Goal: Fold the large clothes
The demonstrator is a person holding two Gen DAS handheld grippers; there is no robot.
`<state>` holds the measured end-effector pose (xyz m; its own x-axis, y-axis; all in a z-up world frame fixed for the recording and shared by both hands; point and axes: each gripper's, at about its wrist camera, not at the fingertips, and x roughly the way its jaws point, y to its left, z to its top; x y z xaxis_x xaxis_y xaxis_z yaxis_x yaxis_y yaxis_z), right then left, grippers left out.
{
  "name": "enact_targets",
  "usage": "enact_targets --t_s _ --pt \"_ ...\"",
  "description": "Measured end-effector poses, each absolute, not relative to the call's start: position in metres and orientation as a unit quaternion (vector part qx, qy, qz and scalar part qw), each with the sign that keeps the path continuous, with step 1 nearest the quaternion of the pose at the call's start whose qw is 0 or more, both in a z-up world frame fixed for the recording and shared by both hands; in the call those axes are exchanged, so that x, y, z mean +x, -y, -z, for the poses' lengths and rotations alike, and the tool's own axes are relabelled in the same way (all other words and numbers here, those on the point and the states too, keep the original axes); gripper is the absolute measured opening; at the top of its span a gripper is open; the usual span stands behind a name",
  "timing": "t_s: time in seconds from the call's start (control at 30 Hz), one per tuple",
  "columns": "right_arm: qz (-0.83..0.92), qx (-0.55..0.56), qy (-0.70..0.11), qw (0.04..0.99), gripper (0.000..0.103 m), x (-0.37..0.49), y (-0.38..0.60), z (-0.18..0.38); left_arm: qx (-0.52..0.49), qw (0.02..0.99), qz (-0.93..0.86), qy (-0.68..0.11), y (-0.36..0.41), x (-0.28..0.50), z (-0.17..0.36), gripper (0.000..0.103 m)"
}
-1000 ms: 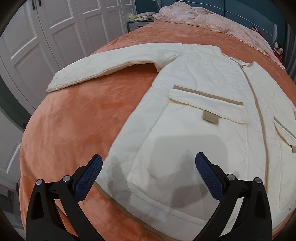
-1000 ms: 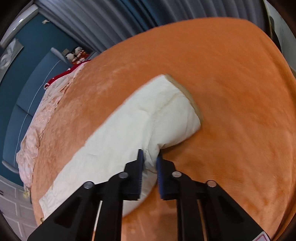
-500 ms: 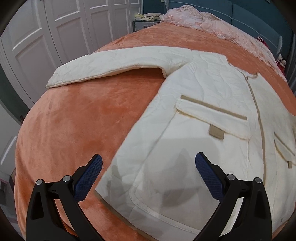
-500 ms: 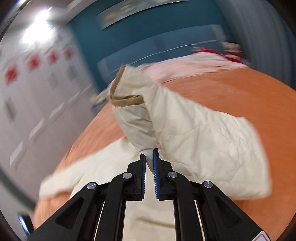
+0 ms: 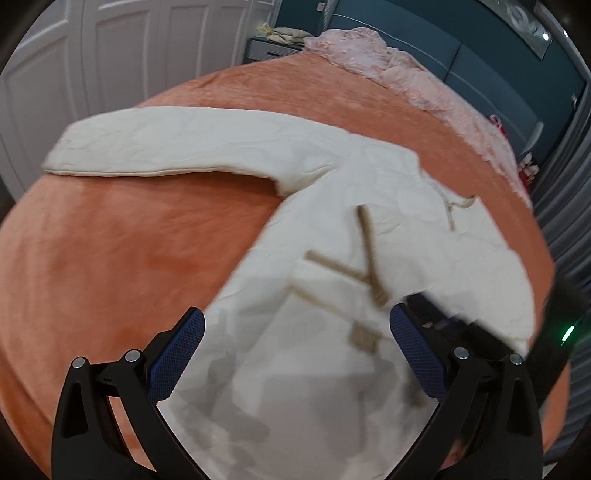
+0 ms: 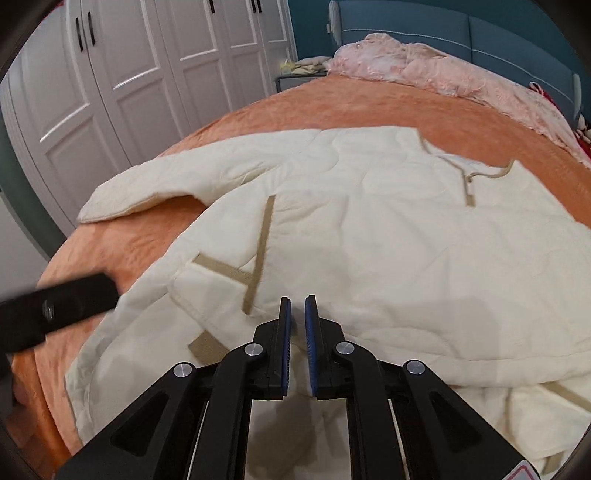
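A cream quilted jacket [image 6: 369,177] lies front up on the orange bed cover [image 5: 110,240]. One sleeve [image 6: 406,295] is folded across the chest, and its tan cuff [image 6: 264,236] rests by the pocket flap. The other sleeve [image 5: 166,144] stretches out flat to the left. My right gripper [image 6: 297,306] hovers just over the folded sleeve. Its jaws are opening to a slim gap, and I see no cloth pinched between them. My left gripper [image 5: 295,354] hangs wide open above the jacket's lower front, holding nothing. Its dark finger [image 6: 55,306] shows blurred at the left of the right wrist view.
A pink lace blanket [image 6: 424,66] is heaped along the far side of the bed before a blue headboard [image 6: 443,26]. White wardrobe doors [image 6: 129,74] stand at the left. A nightstand [image 5: 269,48] with small items sits beyond them. The bed drops away at the left edge.
The right gripper carried the sleeve up and over from the far side and laid it across the jacket's chest. The left gripper drifted a little and stayed open.
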<state>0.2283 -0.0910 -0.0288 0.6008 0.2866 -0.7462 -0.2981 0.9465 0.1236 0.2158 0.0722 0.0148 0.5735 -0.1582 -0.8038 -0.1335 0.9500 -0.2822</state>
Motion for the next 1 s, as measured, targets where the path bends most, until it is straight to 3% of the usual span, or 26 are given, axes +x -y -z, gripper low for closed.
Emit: enact_targets --t_s 0.03,0.13,0.47,0.53,0.6,0.63,0.7,0.8,0.87,0.97,1.0 --pt "-0.166 -0.004 -0.418 0.893 0.016 0.227 0.092 0.027 -0.164 0.871 0.011 -0.463 -0.07 0.22 -0.015 0.098" --pt "-0.166 0.032 -0.411 0.896 0.05 0.205 0.115 0.014 -0.193 0.858 0.033 -0.474 -0.06 0.238 -0.01 0.098" --pt "0.029 0.259 -0.387 0.884 0.053 0.149 0.313 0.018 -0.268 0.8 0.073 -0.532 -0.014 0.281 0.032 0.094" --pt "0.059 0.31 -0.37 0.874 0.053 0.147 0.352 0.018 -0.255 0.806 0.069 -0.529 -0.008 0.285 0.029 0.081" --pt "0.082 0.351 -0.353 0.864 0.054 0.152 0.385 0.018 -0.253 0.809 0.059 -0.528 -0.011 0.288 0.027 0.057" --pt "0.087 0.362 -0.349 0.86 0.054 0.155 0.394 0.019 -0.256 0.808 0.053 -0.528 -0.014 0.291 0.026 0.051" --pt "0.094 0.39 -0.346 0.848 0.054 0.165 0.41 0.026 -0.259 0.805 0.045 -0.533 -0.023 0.294 0.027 0.022" --pt "0.097 0.429 -0.338 0.832 0.054 0.176 0.427 0.036 -0.278 0.796 0.043 -0.537 -0.038 0.294 0.029 0.011" --pt "0.099 0.442 -0.336 0.826 0.054 0.182 0.427 0.04 -0.301 0.785 0.043 -0.541 -0.047 0.289 0.029 0.019" --pt "0.098 0.431 -0.338 0.831 0.054 0.185 0.42 0.039 -0.313 0.79 0.019 -0.527 -0.054 0.272 0.021 0.072" --pt "0.097 0.424 -0.34 0.834 0.054 0.184 0.418 0.039 -0.318 0.794 0.013 -0.518 -0.055 0.268 0.017 0.074"
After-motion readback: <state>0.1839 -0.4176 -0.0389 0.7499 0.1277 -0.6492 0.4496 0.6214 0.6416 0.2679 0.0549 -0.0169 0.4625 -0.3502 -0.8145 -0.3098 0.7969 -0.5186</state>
